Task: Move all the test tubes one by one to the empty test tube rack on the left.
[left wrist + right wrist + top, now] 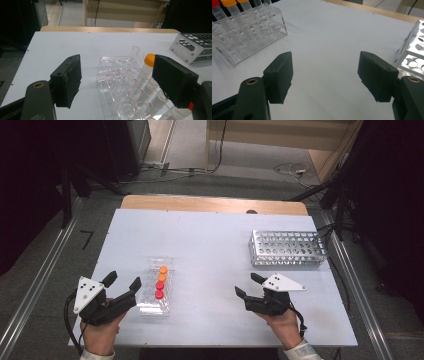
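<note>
High view: left gripper [122,284] spread wide, empty, just beside clear rack [156,286] with 4 capped tubes [160,282]; right gripper [248,285] wide, empty, near metal rack [287,248].

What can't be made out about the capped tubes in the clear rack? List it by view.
- Left gripper view: the hand-held gripper jaw covers part of the orange-capped tube; the tubes behind it are hidden.
- Right gripper view: the tubes are cut off by the top edge.
- High view: the clear rack is too small to read any tube markings.
</note>
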A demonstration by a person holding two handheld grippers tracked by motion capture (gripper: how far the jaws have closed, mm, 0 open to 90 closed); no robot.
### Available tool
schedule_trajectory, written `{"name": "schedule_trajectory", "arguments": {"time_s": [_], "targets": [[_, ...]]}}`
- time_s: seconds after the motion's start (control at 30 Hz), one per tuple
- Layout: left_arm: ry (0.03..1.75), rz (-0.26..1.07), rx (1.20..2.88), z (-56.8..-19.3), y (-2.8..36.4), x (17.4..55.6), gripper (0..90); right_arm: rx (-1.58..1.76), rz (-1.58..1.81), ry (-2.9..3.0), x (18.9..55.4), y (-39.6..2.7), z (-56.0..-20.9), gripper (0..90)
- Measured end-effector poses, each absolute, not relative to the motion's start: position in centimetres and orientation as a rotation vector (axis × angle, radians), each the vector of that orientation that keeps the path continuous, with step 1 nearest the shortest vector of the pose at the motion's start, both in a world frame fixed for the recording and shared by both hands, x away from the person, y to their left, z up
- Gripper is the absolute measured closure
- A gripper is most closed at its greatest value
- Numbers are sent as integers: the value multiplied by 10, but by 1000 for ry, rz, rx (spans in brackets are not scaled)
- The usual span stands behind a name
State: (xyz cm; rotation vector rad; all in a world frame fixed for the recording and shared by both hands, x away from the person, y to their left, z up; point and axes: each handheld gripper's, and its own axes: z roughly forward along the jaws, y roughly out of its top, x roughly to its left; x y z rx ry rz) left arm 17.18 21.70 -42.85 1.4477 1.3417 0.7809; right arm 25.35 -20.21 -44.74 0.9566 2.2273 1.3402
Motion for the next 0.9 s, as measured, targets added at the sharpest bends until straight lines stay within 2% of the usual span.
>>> {"name": "schedule_trajectory", "arguments": {"time_s": [0.9], "targets": [[1383, 785, 1436, -436, 226, 178, 210, 1007, 1339, 2175, 254, -225, -446, 266]]}}
